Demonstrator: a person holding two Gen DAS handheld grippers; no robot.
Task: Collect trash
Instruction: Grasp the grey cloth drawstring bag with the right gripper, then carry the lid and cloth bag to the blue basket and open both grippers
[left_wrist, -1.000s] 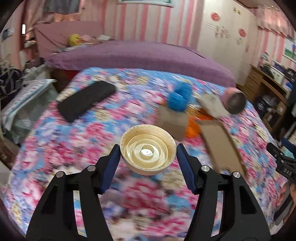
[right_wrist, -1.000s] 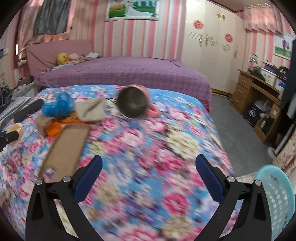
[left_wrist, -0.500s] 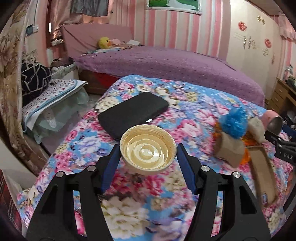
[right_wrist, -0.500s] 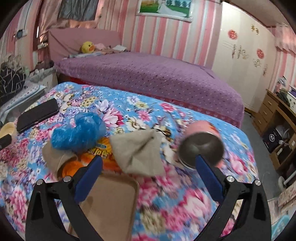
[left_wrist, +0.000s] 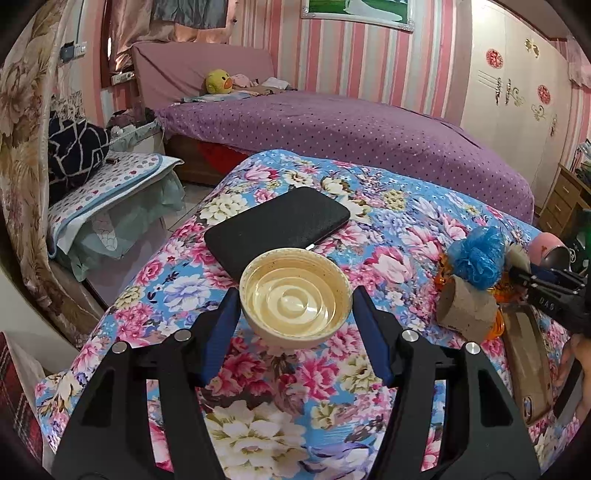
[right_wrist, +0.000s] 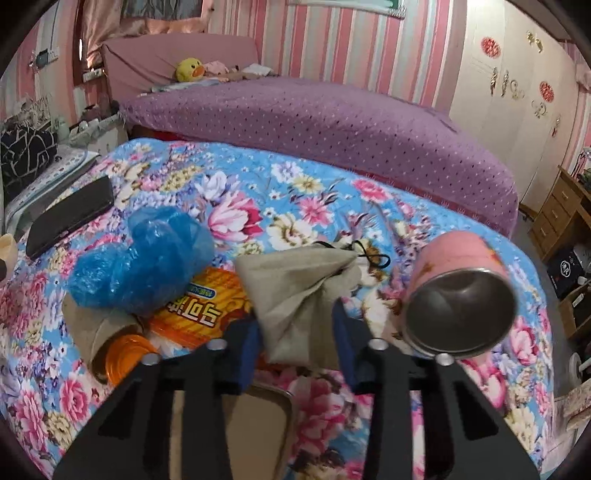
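Right gripper (right_wrist: 297, 332) angles down, jaws closing around beige pouch (right_wrist: 295, 291), contact unclear.

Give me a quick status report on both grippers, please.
Left gripper holds round cream bowl. Right gripper jaws closing around beige cloth pouch. Pink metal can close beside.

Both views are evenly and fairly brightly lit by soft indoor light, with only faint shadows on the floral bedspread (left_wrist: 280, 398). Fisheye distortion bends the striped wall (right_wrist: 343, 48) and blackens the corners. The left view is sharp; the right view is slightly smeared, most around the pink can (right_wrist: 460, 299).
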